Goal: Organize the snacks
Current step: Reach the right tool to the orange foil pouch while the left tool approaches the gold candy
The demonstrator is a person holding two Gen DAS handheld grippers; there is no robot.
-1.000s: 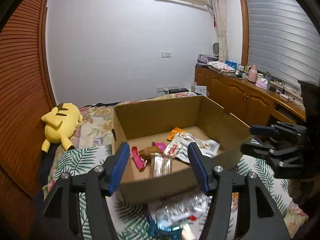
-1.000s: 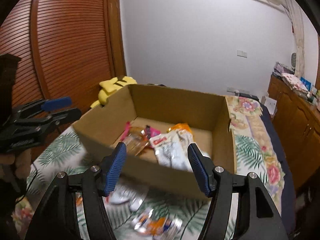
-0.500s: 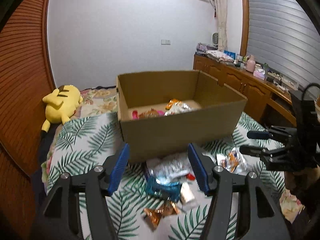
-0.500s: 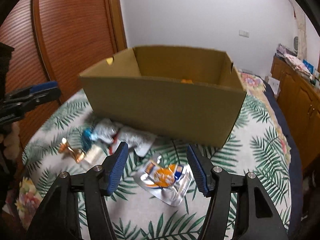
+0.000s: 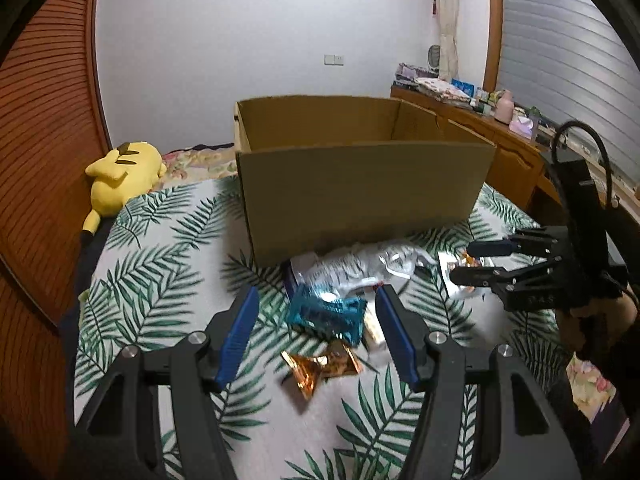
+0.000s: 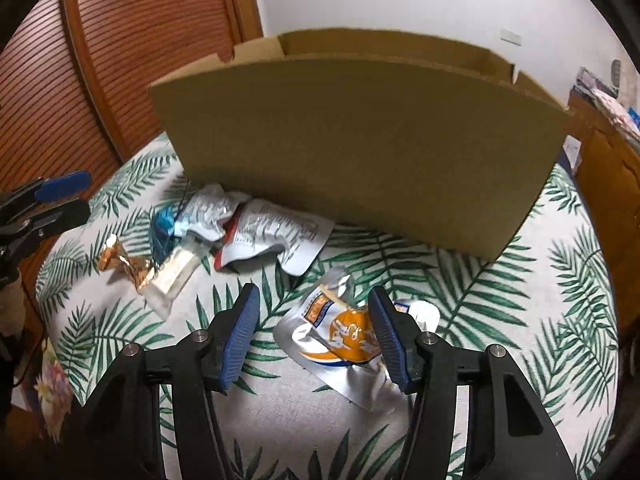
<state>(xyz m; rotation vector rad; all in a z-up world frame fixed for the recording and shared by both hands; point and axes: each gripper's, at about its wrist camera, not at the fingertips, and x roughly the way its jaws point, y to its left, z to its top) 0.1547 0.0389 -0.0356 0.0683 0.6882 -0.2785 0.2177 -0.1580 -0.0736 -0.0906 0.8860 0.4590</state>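
An open cardboard box point(image 5: 360, 176) point(image 6: 360, 132) stands on the palm-leaf bedspread point(image 5: 160, 280). Loose snacks lie in front of it: a blue packet point(image 5: 326, 314) point(image 6: 164, 232), a gold wrapper point(image 5: 320, 366) point(image 6: 124, 264), crumpled silver packets point(image 5: 360, 266) point(image 6: 260, 232) and a silver-and-orange pouch point(image 6: 340, 336). My left gripper point(image 5: 318, 334) hangs open just above the blue packet, holding nothing. My right gripper point(image 6: 314, 336) point(image 5: 476, 260) is low over the orange pouch, which lies between its jaws; they are closing, and the pads are not pressing on it.
A yellow plush toy point(image 5: 120, 176) lies at the bed's far left by a slatted wooden door point(image 6: 120, 60). A wooden cabinet point(image 5: 508, 152) with clutter on top runs along the right wall. A clear packet point(image 6: 176, 276) lies beside the gold wrapper.
Both grippers have come down from over the box to the bedspread in front of it, so the box's inside is no longer seen. The right jaws have narrowed a little.
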